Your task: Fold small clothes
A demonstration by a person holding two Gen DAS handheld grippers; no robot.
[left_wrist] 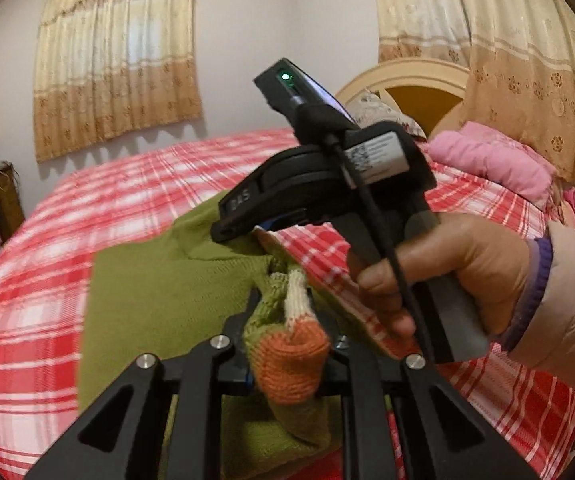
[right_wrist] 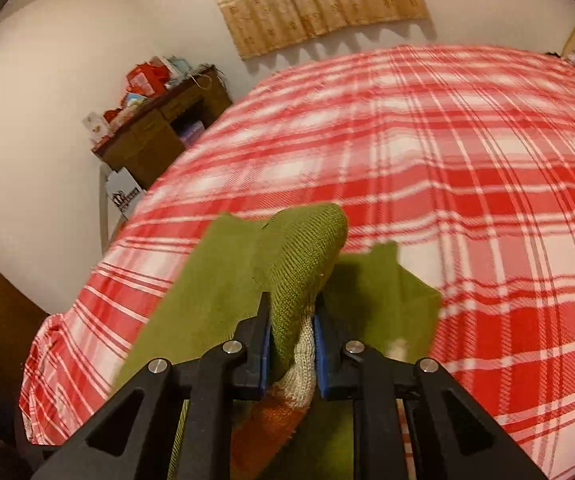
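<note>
Right now both grippers are pinching the same green knitted garment [left_wrist: 159,284] over a bed covered in a red and white plaid bedspread [left_wrist: 87,184]. Seen from the left wrist, the left gripper [left_wrist: 287,340] is clamping a bunched cuff of the garment, striped in cream and orange, with its jaws drawn narrow around the knit. Beyond it, the green body of the garment is spreading across the bedspread. In that same view the right gripper [left_wrist: 239,232] is reaching in from the right, held by a hand [left_wrist: 439,276] emerging from a pale puffy sleeve [left_wrist: 567,304], and its tip is meeting the garment's upper edge.

Seen from the right wrist, the right gripper [right_wrist: 291,344] is squeezing a rolled fold of the green knit between its blue pads [right_wrist: 321,356], the jaws nearly together. A cream and orange band of the knit is trailing down below the pads, and the rest of the garment is lying flat on the bedspread on both sides.

Further off, a pink quilt [left_wrist: 491,156] is lying near the headboard [left_wrist: 403,80], patterned curtains [left_wrist: 115,60] are hanging on the wall, and a cluttered wooden desk [right_wrist: 163,128] is standing beside the bed.
</note>
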